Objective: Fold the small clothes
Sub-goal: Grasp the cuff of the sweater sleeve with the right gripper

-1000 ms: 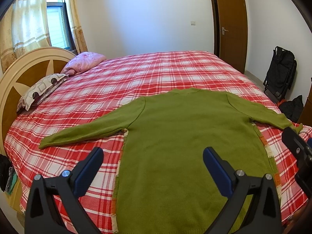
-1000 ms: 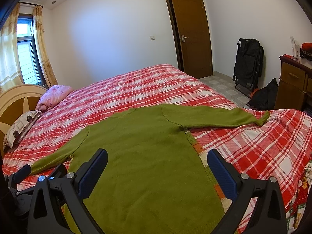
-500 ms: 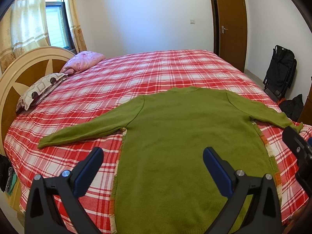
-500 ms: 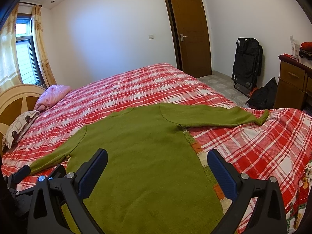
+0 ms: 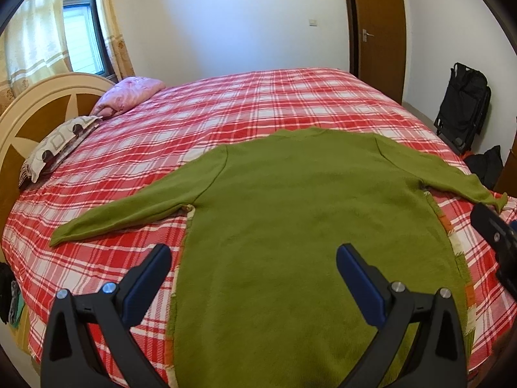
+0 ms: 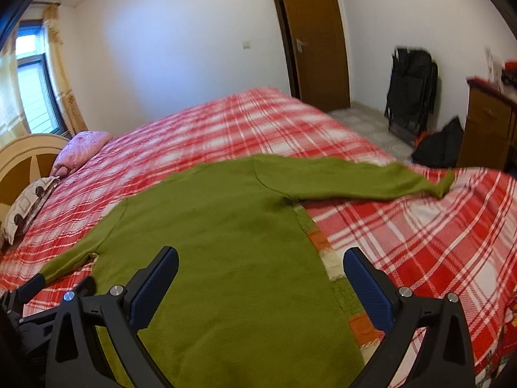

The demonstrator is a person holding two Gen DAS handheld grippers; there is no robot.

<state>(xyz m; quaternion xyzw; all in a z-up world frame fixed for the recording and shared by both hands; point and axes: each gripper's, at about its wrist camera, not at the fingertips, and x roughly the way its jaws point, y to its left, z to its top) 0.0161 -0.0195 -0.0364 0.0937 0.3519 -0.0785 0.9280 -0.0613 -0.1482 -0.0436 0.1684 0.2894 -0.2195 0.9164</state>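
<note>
Window (image 5: 82, 34) daylight, fisheye warp, right view blurred

A red-and-white plaid bed cover (image 5: 258, 110) spreads wide. By the rounded headboard (image 5: 35, 113) lie a pink pillow (image 5: 129, 95) and a patterned pillow (image 5: 55, 145). A brown door (image 6: 313, 35) stands shut; a black folded chair (image 6: 412, 93) leans near a wooden dresser (image 6: 488, 123).

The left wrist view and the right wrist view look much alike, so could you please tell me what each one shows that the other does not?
Only the left wrist view shows the whole left sleeve down to its cuff, and the dark things hanging beside the bed.

Only the right wrist view shows the wooden dresser and the tiled floor.

Both show the green sweater spread flat on the plaid bedspread, the two pillows, the door, the black bags, and the left gripper and right gripper open and empty.
</note>
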